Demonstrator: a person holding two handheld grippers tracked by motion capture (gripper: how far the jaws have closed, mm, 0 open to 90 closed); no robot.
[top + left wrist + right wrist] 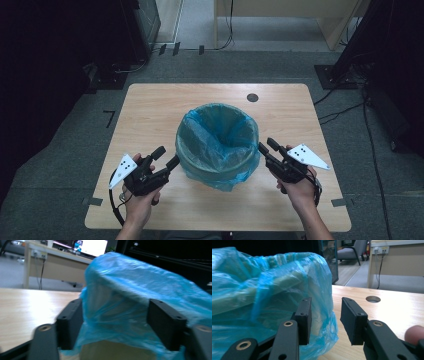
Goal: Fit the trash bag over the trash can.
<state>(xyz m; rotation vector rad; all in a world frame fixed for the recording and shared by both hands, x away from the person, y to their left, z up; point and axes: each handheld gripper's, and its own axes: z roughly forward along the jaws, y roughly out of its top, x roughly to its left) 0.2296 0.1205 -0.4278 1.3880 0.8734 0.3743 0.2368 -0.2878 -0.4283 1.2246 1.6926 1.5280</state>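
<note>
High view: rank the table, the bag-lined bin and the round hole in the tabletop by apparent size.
1. table
2. bag-lined bin
3. round hole, by far the smallest

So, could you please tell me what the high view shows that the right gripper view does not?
High view alone: the inside of the bin, the whole table, the left hand-held gripper and both of the person's hands. Right gripper view alone: a grey chair and a wall socket in the background. Both share the blue bag folded over the bin's rim, the round hole in the table, and the right hand-held gripper, jaws open beside the bag.
</note>
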